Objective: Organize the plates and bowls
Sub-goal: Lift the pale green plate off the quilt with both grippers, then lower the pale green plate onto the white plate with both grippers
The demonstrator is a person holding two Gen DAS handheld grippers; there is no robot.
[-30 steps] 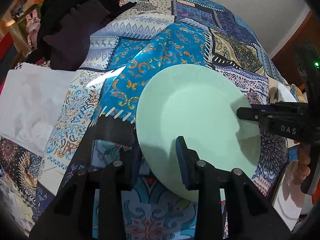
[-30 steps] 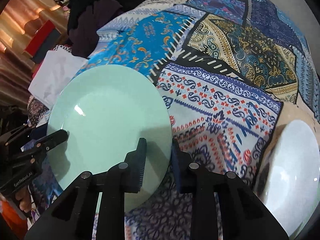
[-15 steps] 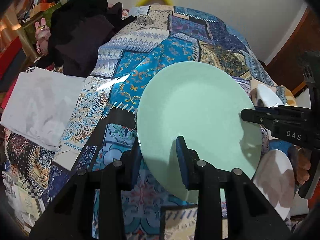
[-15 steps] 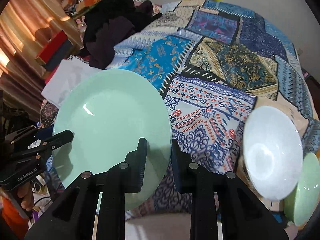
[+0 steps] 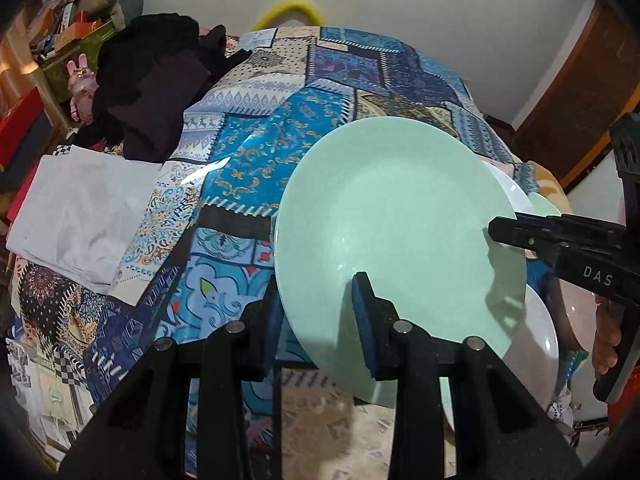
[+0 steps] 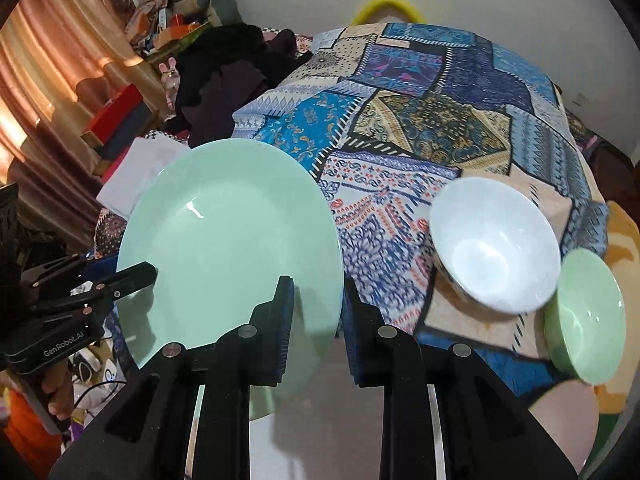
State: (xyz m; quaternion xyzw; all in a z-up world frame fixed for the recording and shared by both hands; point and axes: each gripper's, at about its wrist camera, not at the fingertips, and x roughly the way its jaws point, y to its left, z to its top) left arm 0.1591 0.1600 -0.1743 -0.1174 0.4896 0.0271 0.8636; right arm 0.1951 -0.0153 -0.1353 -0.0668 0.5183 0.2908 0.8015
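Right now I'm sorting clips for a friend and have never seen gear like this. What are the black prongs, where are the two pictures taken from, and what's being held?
There is no robot here: a person holds one hand-held gripper in each hand, and each carries a wide-angle camera looking along its two fingers. The black prongs at the bottom of each picture are those fingers.

One picture looks out from the left gripper, the other from the right gripper. Each also shows the other gripper at the side.

Both are clamped on opposite edges of one pale green plate, carried tilted above a bed covered with a patchwork quilt. On the quilt sit a white bowl and a small green bowl. Dark clothes lie farther back.
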